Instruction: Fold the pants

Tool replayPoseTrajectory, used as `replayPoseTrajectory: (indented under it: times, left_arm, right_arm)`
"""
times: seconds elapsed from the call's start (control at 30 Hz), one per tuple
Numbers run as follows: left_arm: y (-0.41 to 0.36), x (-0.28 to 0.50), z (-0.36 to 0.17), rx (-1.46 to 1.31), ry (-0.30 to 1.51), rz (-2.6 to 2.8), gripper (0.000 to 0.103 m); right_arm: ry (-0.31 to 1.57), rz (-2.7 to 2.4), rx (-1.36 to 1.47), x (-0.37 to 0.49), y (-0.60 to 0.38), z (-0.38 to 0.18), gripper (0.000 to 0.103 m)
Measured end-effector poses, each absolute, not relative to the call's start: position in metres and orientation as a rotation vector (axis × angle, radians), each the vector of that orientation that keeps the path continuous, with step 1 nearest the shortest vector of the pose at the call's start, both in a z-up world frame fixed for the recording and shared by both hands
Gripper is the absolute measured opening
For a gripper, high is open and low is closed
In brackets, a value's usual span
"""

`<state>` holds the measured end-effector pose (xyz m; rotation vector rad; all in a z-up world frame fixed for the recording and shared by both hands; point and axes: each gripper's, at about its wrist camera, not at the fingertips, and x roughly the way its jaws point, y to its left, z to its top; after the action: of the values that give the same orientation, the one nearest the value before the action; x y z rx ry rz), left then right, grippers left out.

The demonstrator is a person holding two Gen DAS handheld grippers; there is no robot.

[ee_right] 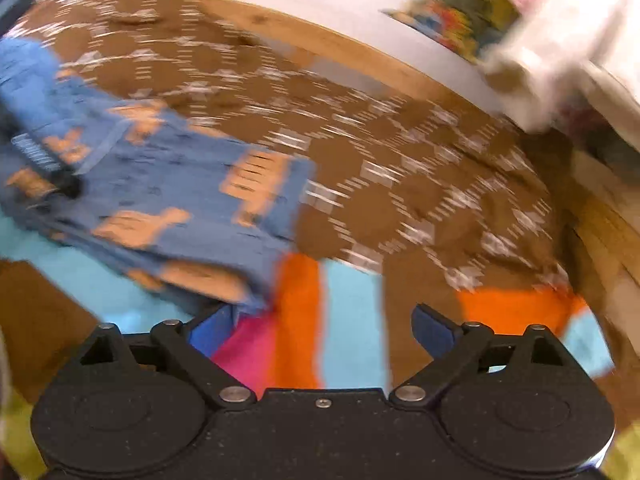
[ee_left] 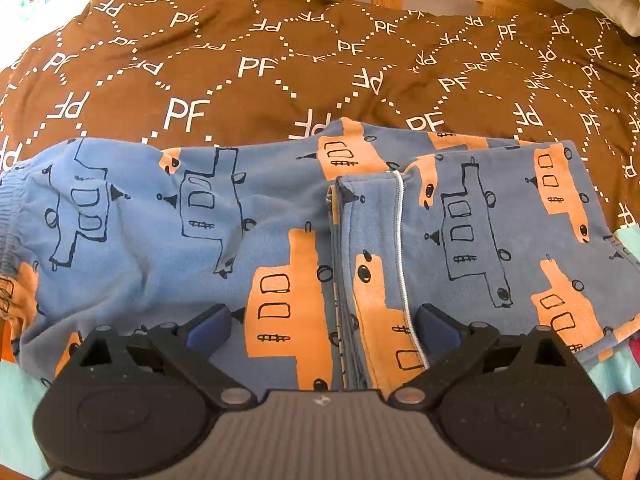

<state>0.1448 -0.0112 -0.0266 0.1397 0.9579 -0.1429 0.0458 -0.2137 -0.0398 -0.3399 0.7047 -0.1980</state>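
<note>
One fold looks done: the pants (ee_left: 280, 220) lie doubled ahead of the left gripper (ee_left: 324, 326). Both it and the right gripper (ee_right: 322, 326) are spread, empty; further folding remains.

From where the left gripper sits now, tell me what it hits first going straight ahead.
The pants. The open left gripper points at the folded-over leg edge just ahead; the brown blanket lies beyond. Depth is hard to judge through the fisheye.
</note>
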Motion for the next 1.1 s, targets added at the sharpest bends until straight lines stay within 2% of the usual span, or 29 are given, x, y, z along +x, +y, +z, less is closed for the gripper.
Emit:
replayPoseTrajectory:
  times: [0.2,0.3,0.5,0.63,0.87,1.1]
  left_arm:
    - [-0.01,0.146,-0.026,0.133,0.967,-0.152,0.102]
    - [-0.009,0.146,-0.026,0.134,0.964,-0.16,0.102]
    - [-0.009,0.143,-0.026,0.136,0.958,-0.162,0.102]
    - [-0.008,0.144,-0.026,0.131,0.962,-0.169,0.102]
    - [-0.008,0.145,-0.026,0.131,0.967,-0.171,0.102]
    - [-0.009,0.144,-0.028,0.13,0.959,-0.167,0.103]
  right_arm:
    - [0.667,-0.271,-0.28,0.041,-0.233,-0.027,0.094]
    - [0.594,-0.165,-0.291,0.037,-0.215,-0.022,0.099]
    - [0.662,-0.082,-0.352,0.045,-0.197,-0.038,0.099]
    - [0.771,-0.208,-0.24,0.05,-0.229,-0.041,0.096]
    - [0.596,-0.106,-0.314,0.056,-0.203,-0.016,0.101]
    - [0.694,-0.125,-0.336,0.077,-0.21,-0.048,0.102]
